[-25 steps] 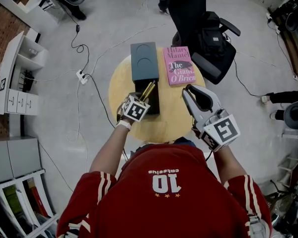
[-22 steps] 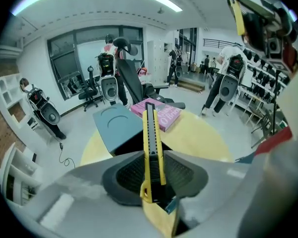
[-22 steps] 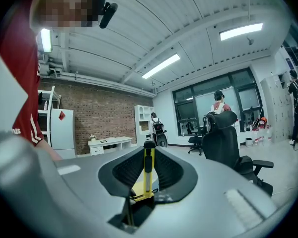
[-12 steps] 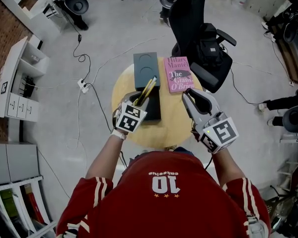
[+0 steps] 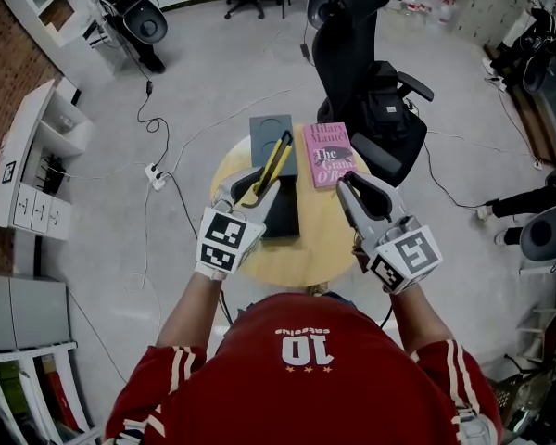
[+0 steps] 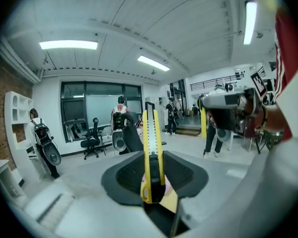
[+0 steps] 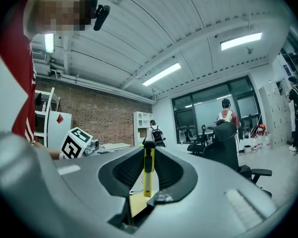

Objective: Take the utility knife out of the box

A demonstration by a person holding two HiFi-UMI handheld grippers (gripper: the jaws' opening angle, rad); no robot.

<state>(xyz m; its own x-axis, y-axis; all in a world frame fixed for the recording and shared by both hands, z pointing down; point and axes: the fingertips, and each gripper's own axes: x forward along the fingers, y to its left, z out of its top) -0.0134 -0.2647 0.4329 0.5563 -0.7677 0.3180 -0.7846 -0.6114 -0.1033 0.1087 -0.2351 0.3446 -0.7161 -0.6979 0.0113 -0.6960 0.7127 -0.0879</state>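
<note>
Yellow utility knife (image 5: 274,160) is clamped by its butt end in the left gripper (image 5: 253,188), held above the dark box (image 5: 285,213) and clear of its rim. The right gripper (image 5: 346,184), jaws slightly apart and empty, hovers beside it, probably ready to steady the box.

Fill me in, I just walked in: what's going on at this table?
A person works with a gripper in each hand. The left gripper grips a yellow utility knife in its fingers, held up above the dark box on the round table. The right gripper hovers near the pink book, fingers apart, holding nothing.
</note>
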